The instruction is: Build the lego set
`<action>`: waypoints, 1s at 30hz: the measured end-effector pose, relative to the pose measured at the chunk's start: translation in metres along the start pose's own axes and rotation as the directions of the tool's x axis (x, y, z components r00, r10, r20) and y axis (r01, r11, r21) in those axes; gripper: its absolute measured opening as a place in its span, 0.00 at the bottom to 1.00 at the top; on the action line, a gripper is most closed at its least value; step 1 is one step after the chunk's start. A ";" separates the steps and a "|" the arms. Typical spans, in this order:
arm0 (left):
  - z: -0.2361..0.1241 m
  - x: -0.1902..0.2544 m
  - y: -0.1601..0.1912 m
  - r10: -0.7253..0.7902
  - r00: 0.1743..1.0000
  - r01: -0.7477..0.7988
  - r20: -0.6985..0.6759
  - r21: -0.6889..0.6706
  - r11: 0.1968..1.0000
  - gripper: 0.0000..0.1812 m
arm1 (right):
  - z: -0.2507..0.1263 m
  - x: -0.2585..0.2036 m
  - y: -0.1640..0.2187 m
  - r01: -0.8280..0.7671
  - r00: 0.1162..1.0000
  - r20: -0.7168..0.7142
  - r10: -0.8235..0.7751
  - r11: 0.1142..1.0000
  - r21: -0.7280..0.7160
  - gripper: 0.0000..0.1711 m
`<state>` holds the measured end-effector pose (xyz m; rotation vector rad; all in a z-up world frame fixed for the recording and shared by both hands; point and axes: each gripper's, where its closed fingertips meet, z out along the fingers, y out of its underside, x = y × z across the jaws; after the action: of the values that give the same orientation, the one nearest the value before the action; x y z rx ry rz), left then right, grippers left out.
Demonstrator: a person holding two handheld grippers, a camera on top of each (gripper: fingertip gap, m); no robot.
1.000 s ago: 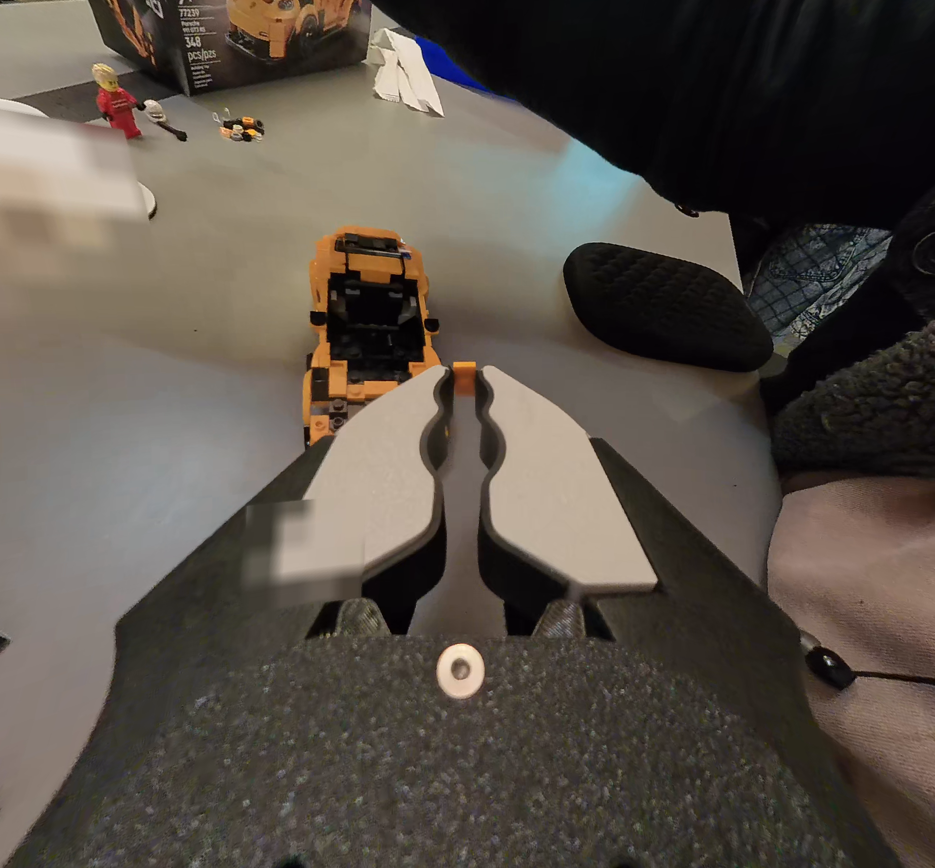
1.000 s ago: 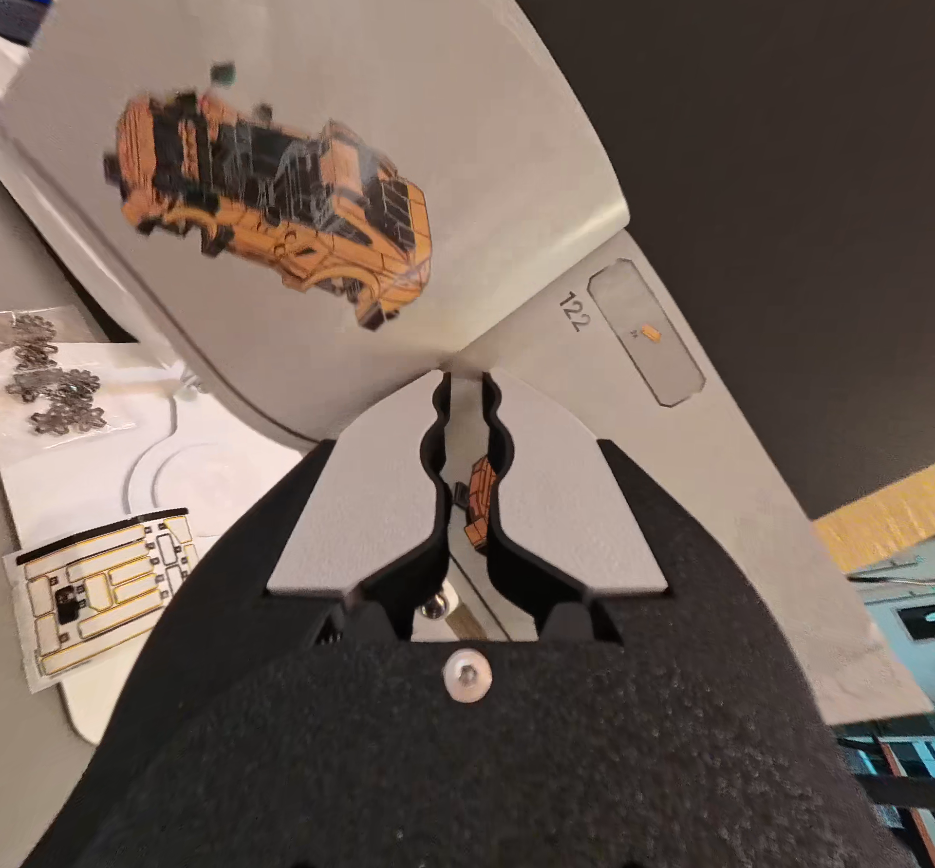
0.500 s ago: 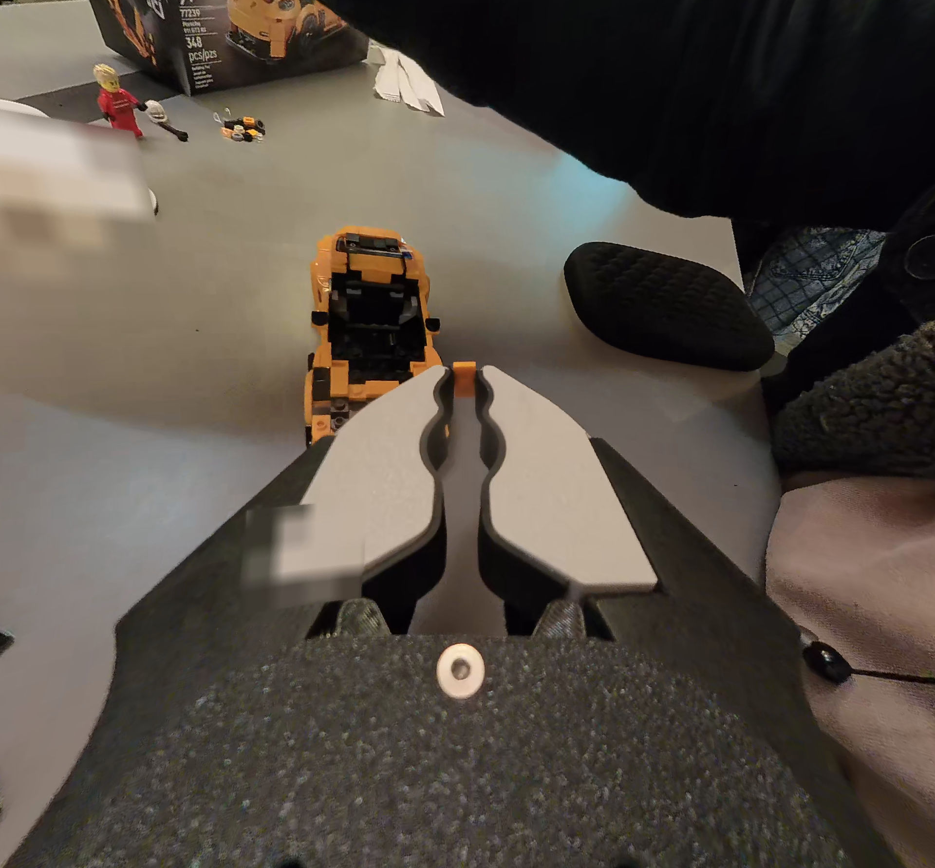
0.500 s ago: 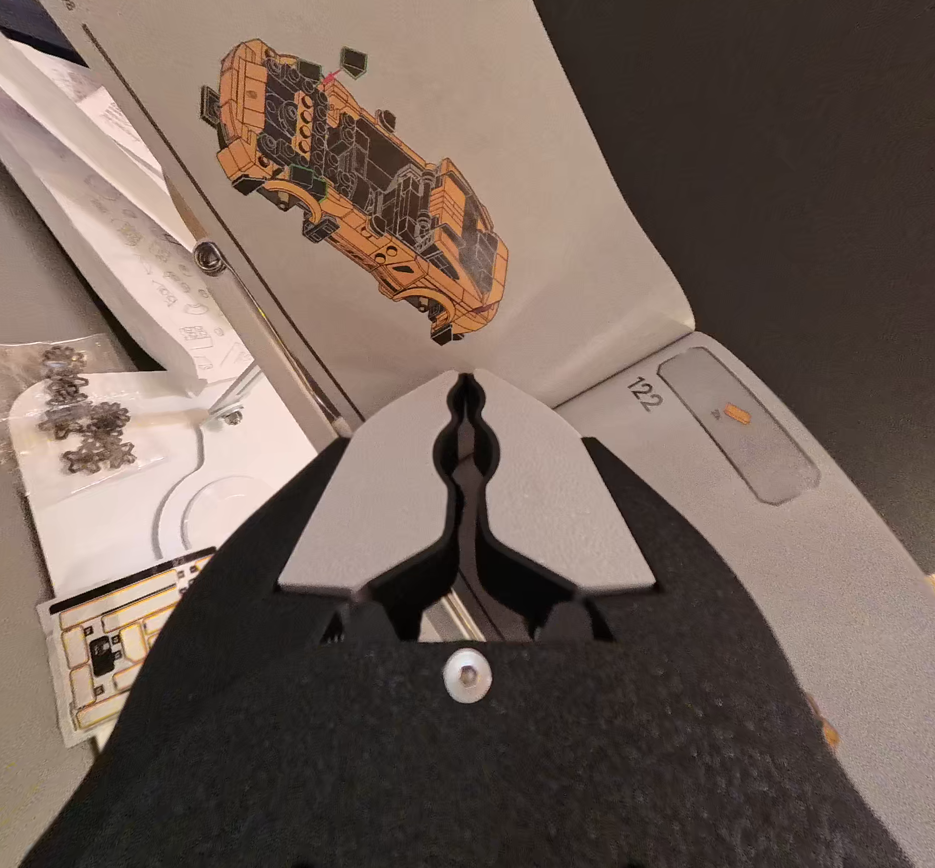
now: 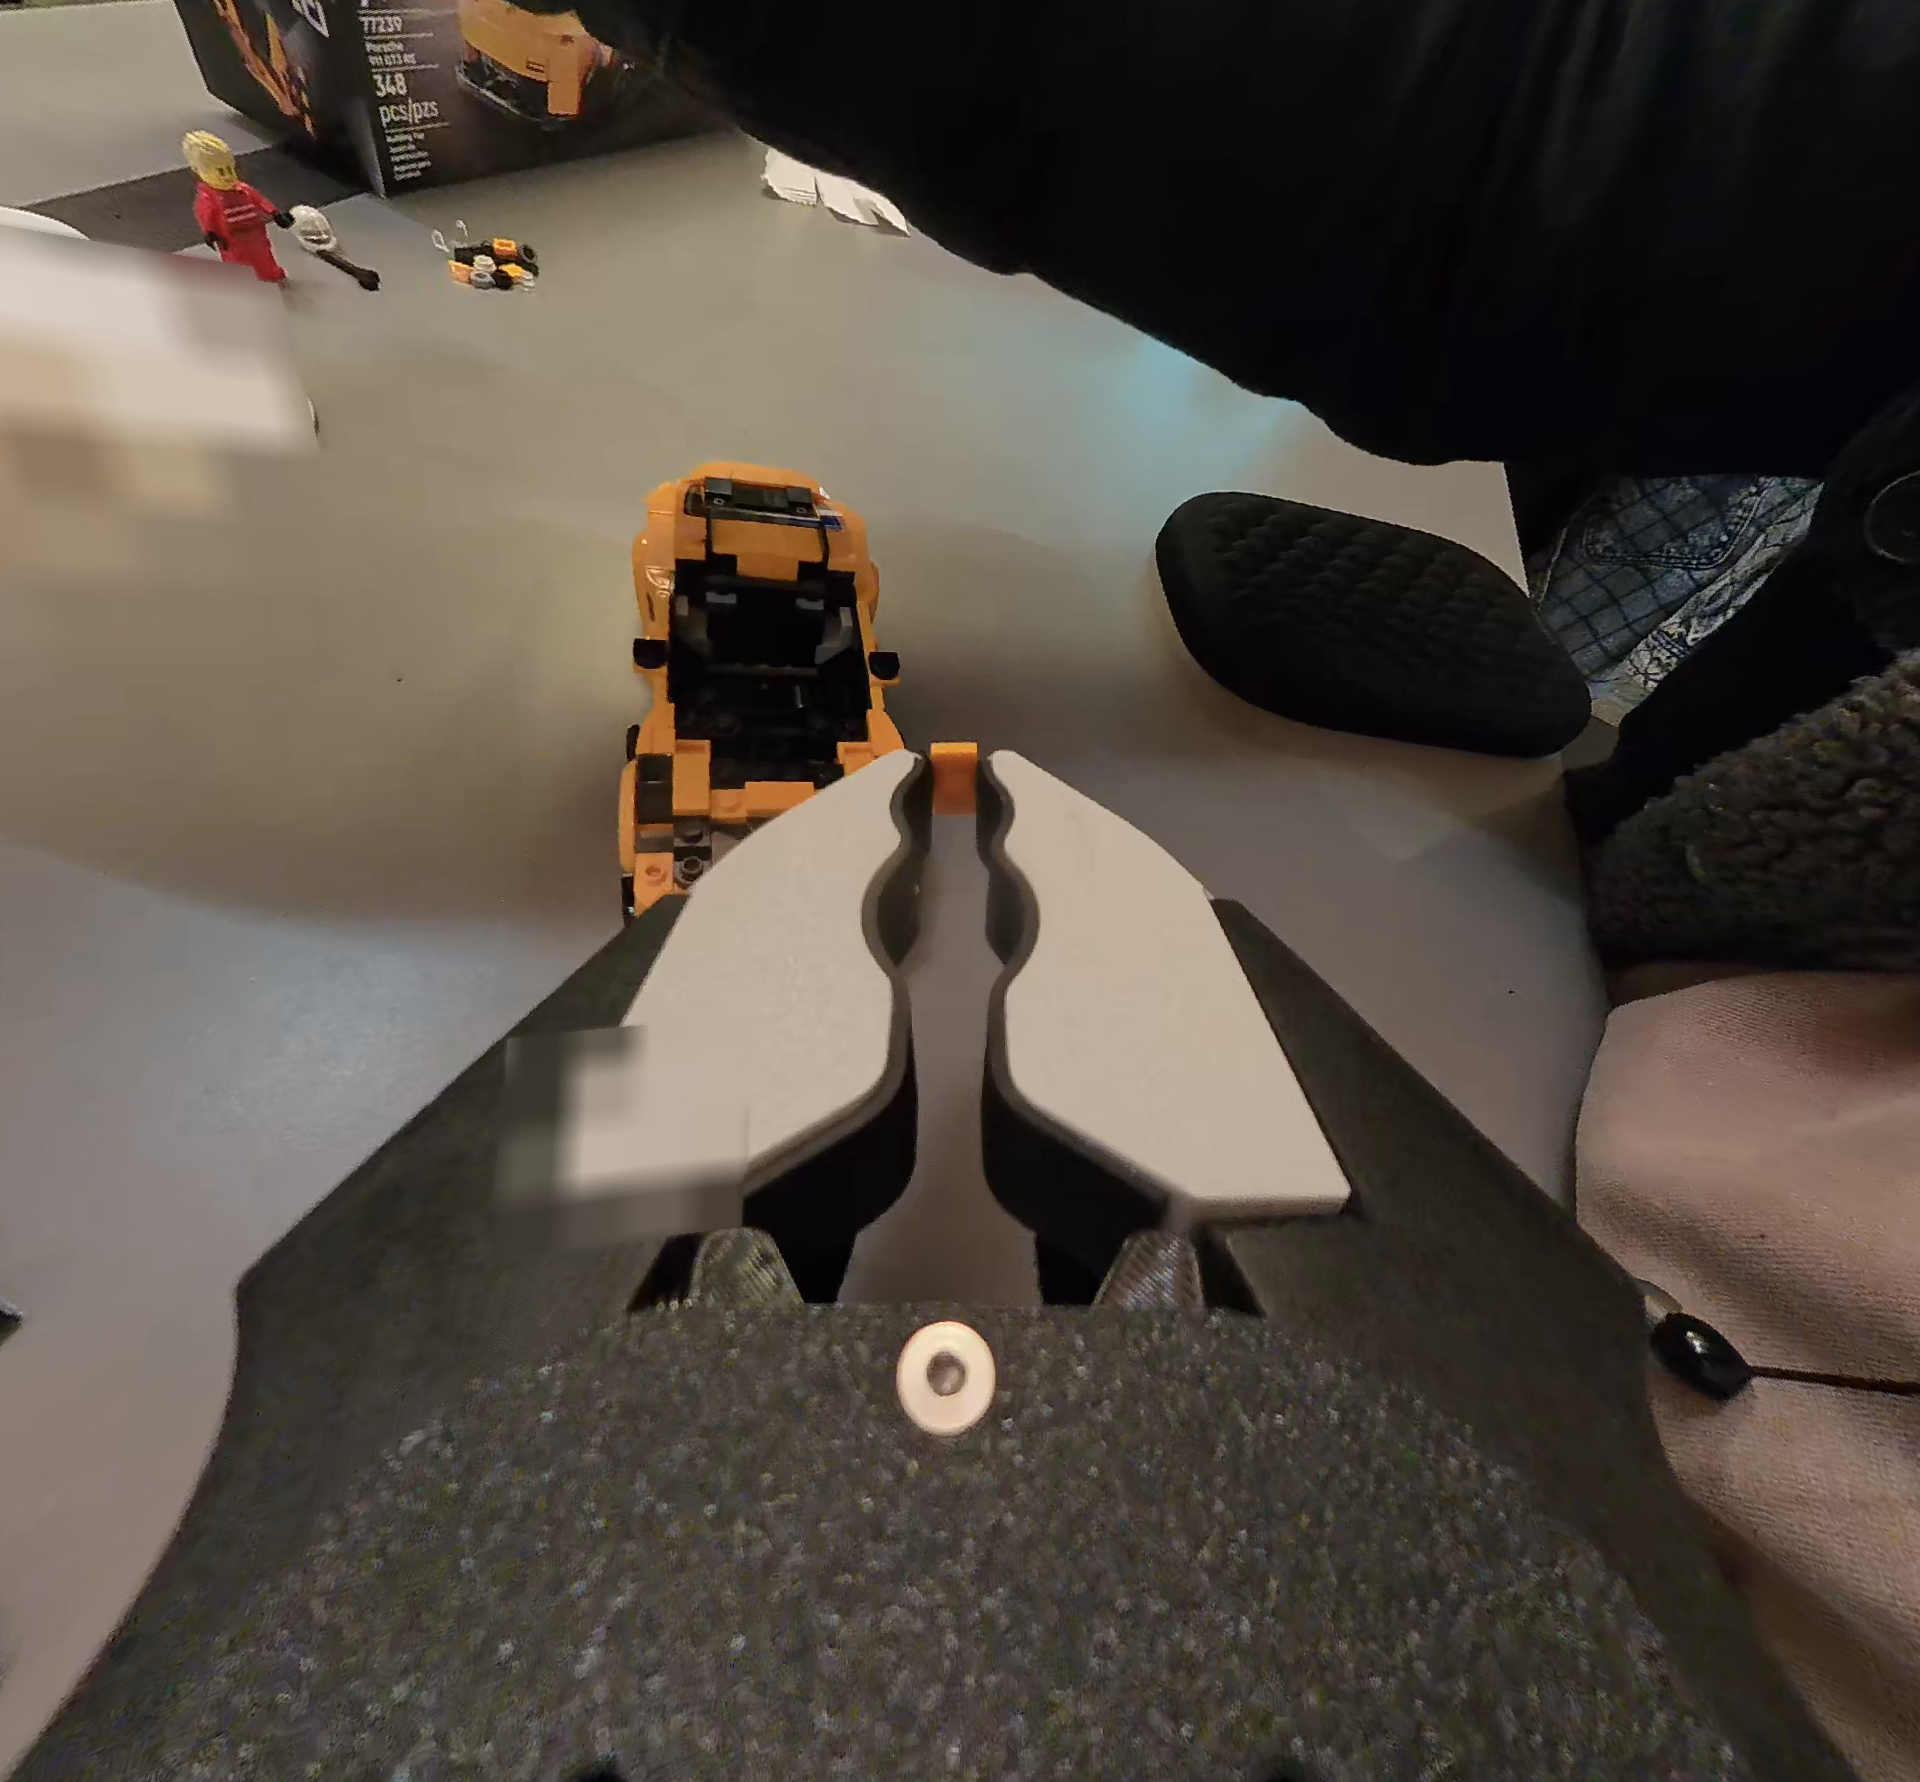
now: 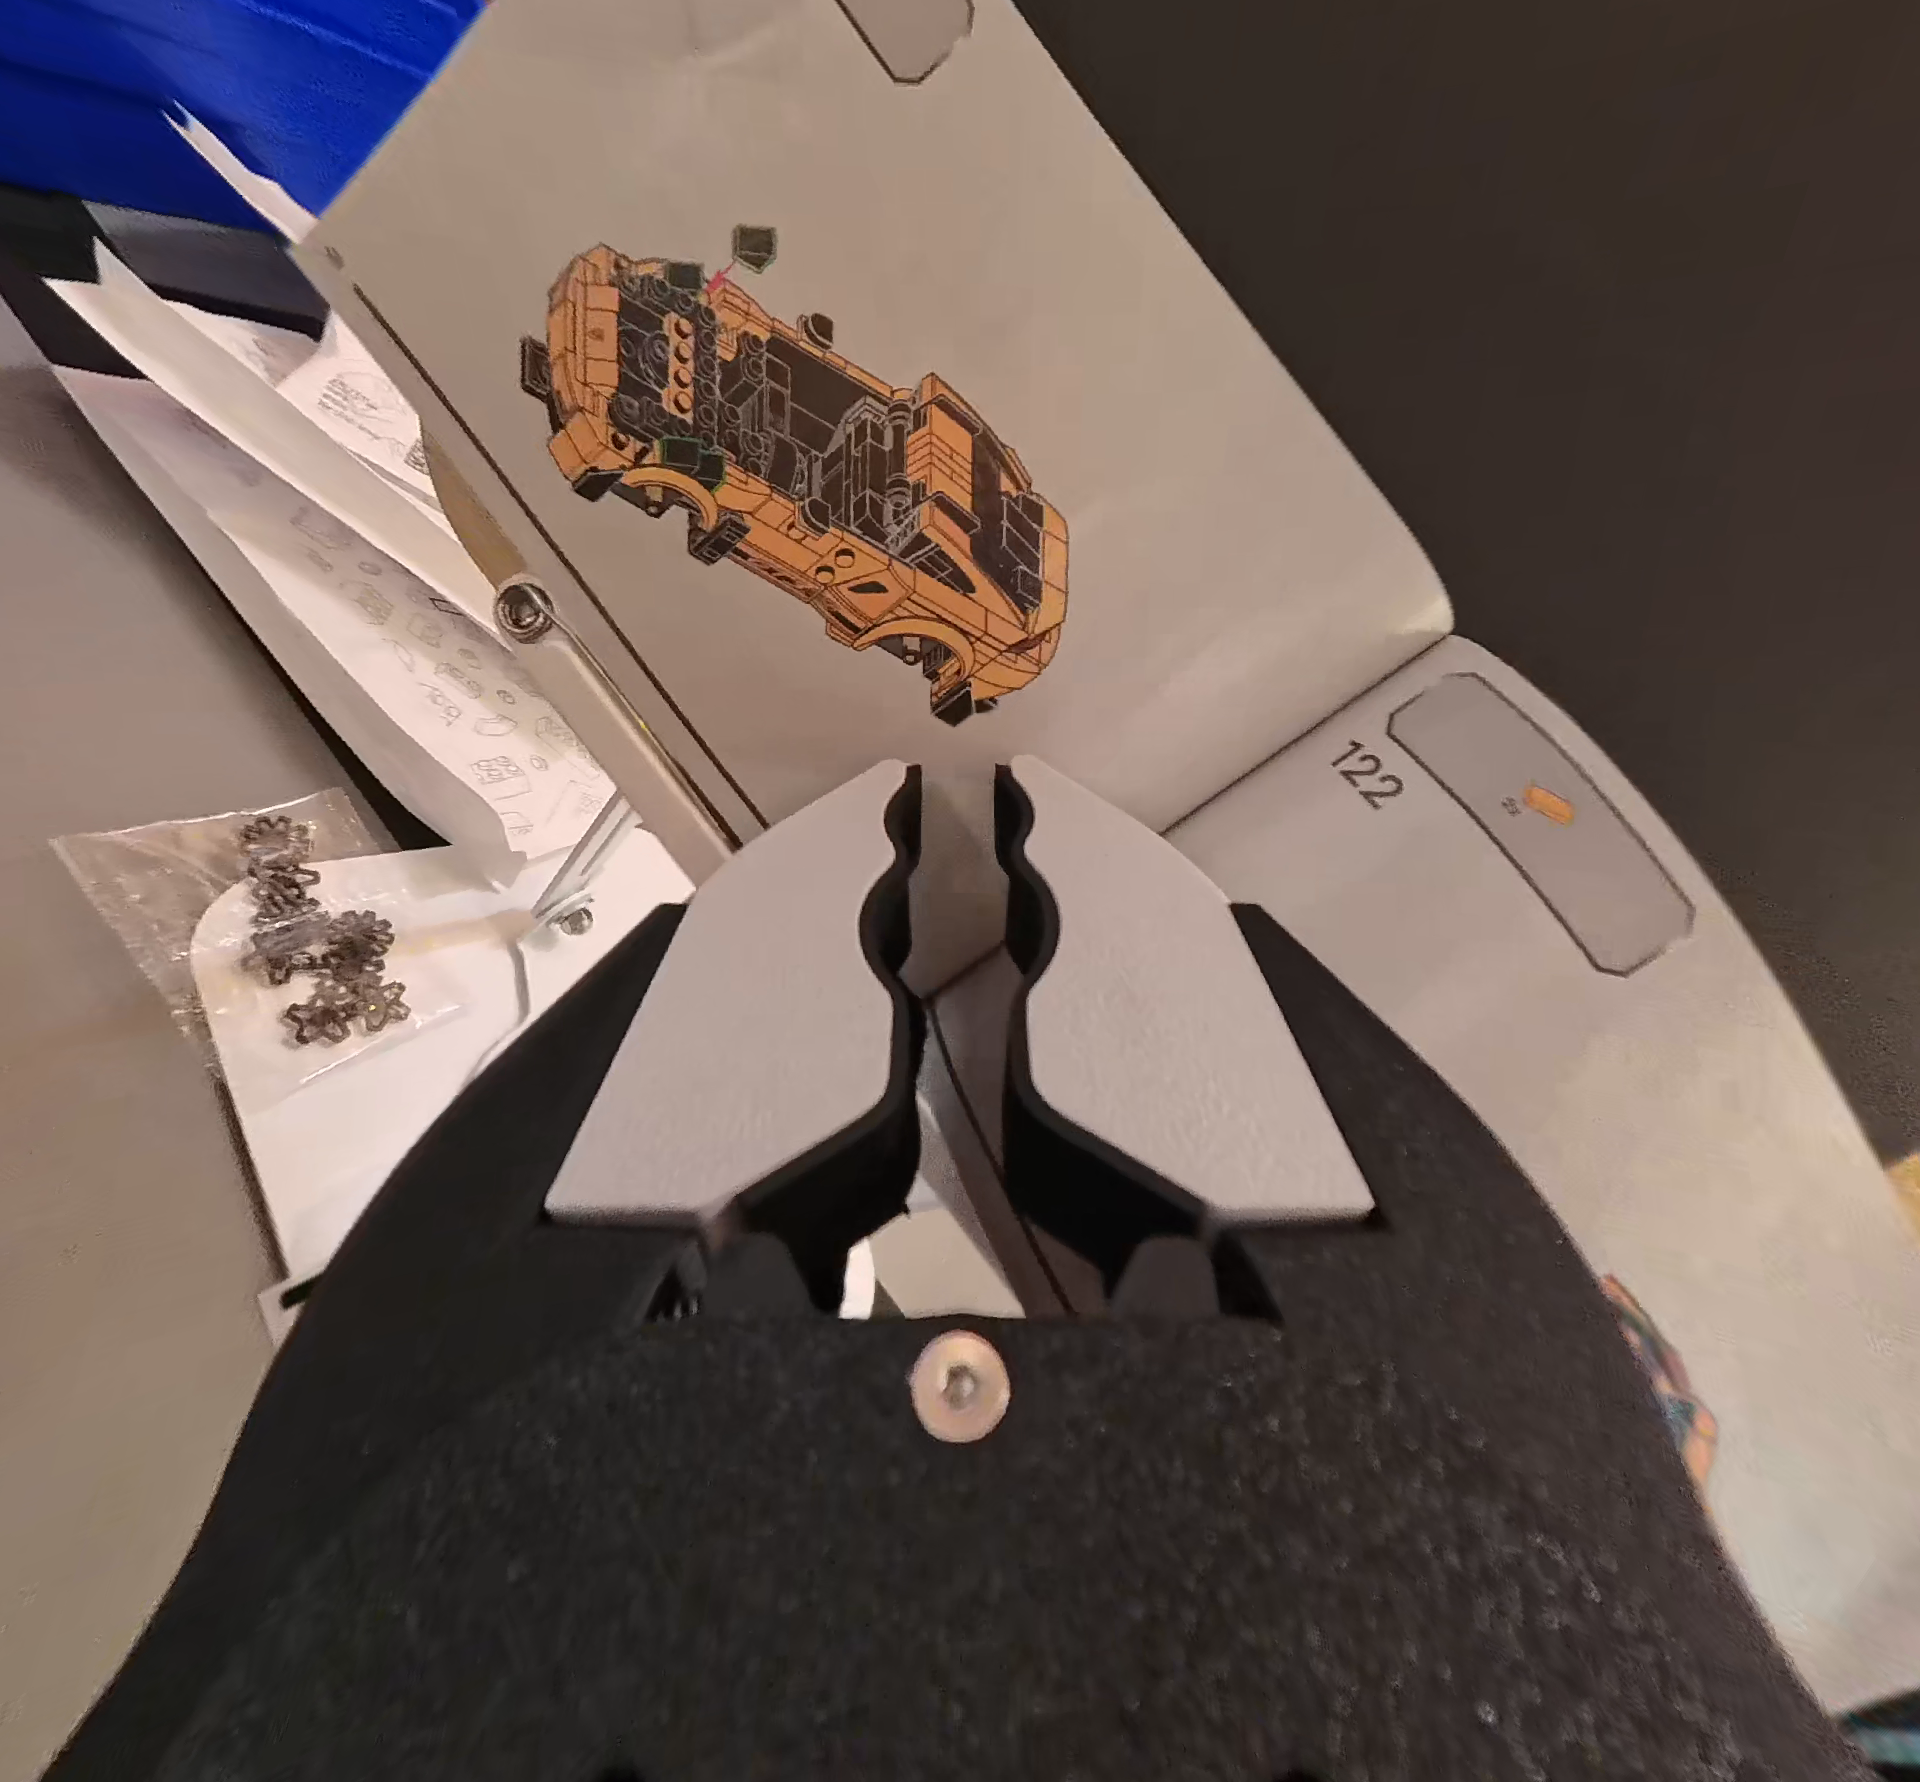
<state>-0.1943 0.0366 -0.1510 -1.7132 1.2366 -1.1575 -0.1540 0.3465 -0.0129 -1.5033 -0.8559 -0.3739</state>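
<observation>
Left gripper (image 5: 953, 768) clenched on small orange brick (image 5: 953, 776), just right of the orange-and-black car (image 5: 753, 662). Right gripper (image 6: 957, 776) released, empty; open instruction booklet (image 6: 1195, 444) beyond it.

One orange lego car (image 5: 753, 662) on the grey table (image 5: 312, 953), roof off. One small orange brick (image 5: 953, 776) just at its four o'clock. One minifigure (image 5: 237, 210) in red up at ten o'clock, and one little heap of loose pieces (image 5: 494, 259) at eleven. One set box (image 5: 416, 59) stands behind them. One black padded rest (image 5: 1361, 626) at two o'clock.

Over on the right wrist view: one open instruction booklet (image 6: 1039, 226), two pages showing. One clear bag (image 6: 301, 922) of dark parts at nine o'clock. Two grippers in all, one (image 5: 951, 771) per view (image 6: 956, 776).
</observation>
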 end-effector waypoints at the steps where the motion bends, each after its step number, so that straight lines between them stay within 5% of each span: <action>1: 0.000 0.000 0.000 0.000 1.000 0.000 0.001 0.001 1.000 0.04 | -0.002 0.000 -0.002 -0.004 1.000 0.002 0.004 1.000 0.011 0.07; 11: -0.001 -0.002 -0.001 0.000 1.000 0.000 0.007 0.005 1.000 0.04 | -0.031 0.005 -0.017 -0.135 0.990 0.049 0.130 0.985 0.105 0.07; 18: -0.002 -0.003 -0.001 0.008 1.000 -0.008 0.020 0.007 1.000 0.04 | -0.096 0.025 -0.019 -0.358 0.933 0.123 0.338 0.911 0.205 0.07; 30: -0.001 -0.009 -0.005 0.084 0.994 -0.087 0.070 0.045 0.995 0.04 | -0.225 0.017 0.061 -0.577 0.816 0.166 0.553 0.790 0.206 0.09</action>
<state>-0.1952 0.0463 -0.1480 -1.6345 1.2188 -1.0619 -0.0417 0.1416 -0.0126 -1.4688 -0.4615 0.2513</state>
